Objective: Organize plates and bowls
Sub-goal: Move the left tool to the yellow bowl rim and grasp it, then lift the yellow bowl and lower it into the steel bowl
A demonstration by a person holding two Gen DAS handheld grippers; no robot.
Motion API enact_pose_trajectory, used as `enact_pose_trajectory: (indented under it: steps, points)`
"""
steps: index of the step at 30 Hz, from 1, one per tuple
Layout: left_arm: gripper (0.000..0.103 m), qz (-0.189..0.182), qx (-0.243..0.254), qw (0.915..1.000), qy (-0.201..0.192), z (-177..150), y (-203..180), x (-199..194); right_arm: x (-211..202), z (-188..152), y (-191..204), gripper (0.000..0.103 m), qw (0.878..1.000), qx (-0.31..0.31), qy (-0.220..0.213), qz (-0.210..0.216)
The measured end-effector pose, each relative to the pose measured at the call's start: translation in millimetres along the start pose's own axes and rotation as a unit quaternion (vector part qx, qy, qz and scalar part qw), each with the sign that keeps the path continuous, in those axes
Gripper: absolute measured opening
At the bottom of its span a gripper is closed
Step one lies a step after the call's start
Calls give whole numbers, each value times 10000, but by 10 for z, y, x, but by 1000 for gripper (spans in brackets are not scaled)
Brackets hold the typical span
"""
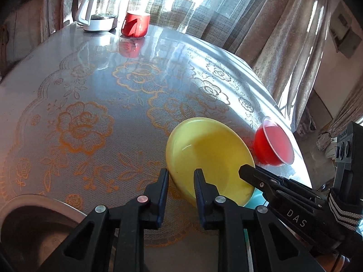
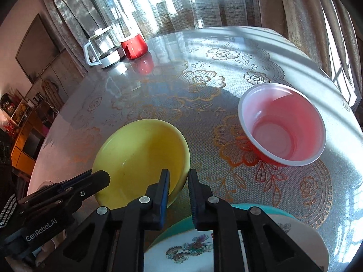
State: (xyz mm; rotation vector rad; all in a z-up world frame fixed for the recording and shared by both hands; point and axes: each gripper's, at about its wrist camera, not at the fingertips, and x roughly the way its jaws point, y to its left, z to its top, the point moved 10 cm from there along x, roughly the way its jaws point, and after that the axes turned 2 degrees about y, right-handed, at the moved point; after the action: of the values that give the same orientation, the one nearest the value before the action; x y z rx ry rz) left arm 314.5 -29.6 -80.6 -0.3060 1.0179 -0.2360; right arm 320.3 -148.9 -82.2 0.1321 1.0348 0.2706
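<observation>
The left hand-held gripper (image 1: 181, 174) is clenching on the near-left rim of the shallow round yellow plastic bowl (image 1: 211, 156), one finger outside the wall and one inside. The right hand-held gripper (image 2: 179, 176) is clenching on the near-right rim of the same bowl in the same way, so the bowl is held from two sides and looks tilted, its near edge over a turquoise plate (image 2: 261, 207). On that plate a white plate with a painted dragon (image 2: 188, 249) is lying, at the near edge of the glossy counter with the lace flower cloth (image 2: 158, 104).

To do this step well, I think both hands should be moving together at one speed, so that the thin rim is not twisting between the pads. The bowl should be kept level while it is carried over the plates, and lowered straight down before the grip is loosened.

To the right, well apart, a red plastic bowl with a white inside (image 2: 283, 124) is standing near the counter edge; a careless swing could push it off. At the far left, a glass kettle with a white handle (image 2: 102, 47) and a red mug (image 2: 133, 45) are standing side by side, out of the way.
</observation>
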Motion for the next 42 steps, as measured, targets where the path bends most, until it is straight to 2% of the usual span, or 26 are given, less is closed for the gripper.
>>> enact_pose_trajectory:
  steps: [8, 11, 13, 19, 24, 30, 42]
  points:
    - [24, 84, -250, 9996, -101, 100, 304, -91, 126, -80, 261, 21, 9996, -158, 161, 176]
    - [35, 61, -345, 9994, -27, 85, 368, -74, 144, -96, 287, 26, 9994, -77, 222, 255]
    - [38, 1, -400, 9992, -10, 81, 390, -73, 140, -103, 271, 28, 9995, -29, 206, 248]
    - [29, 0, 79, 10000, 4, 26, 216, -59, 118, -136, 284, 28, 9993, 48, 191, 309]
    - [17, 82, 105, 9999, -2, 5, 228, -49, 114, -168, 278, 29, 9994, 55, 181, 284]
    - [16, 114, 139, 9998, -124, -25, 207, -79, 75, -168, 276, 26, 9999, -59, 26, 118]
    - [16, -35, 231, 9977, -629, -97, 114, -447, -168, -189, 333, 26, 9989, 74, -273, 365]
